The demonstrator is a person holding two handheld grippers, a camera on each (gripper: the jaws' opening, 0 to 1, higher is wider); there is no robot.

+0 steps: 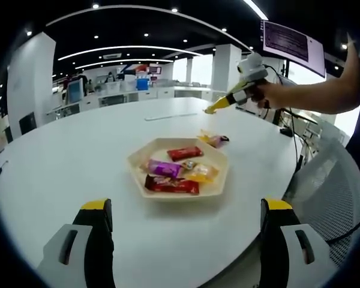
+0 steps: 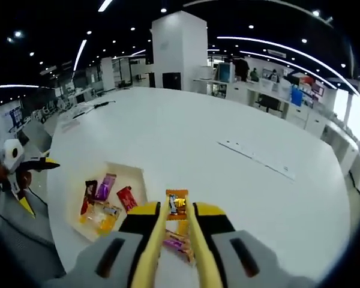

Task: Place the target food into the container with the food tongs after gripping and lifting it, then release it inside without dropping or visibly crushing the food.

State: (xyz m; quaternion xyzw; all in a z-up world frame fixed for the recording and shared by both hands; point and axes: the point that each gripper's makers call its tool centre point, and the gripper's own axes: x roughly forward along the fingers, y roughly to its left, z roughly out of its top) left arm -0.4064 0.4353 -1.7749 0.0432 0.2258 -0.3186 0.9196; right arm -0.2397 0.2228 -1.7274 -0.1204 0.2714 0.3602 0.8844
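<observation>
Right tool (image 2: 174, 217), nearly shut around nothing, hovers over orange-wrapped candy (image 2: 176, 203) beside tray (image 2: 138, 174).

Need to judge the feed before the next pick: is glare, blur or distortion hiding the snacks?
Left gripper view: even ceiling light, tray and wrappers sharp, only fisheye bending at the edges. Right gripper view: table bright but not washed out; the tongs cover part of the orange packet.

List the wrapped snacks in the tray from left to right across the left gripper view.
In the tray: dark red bar and purple packet start about level, then red packet, then yellow packet.
</observation>
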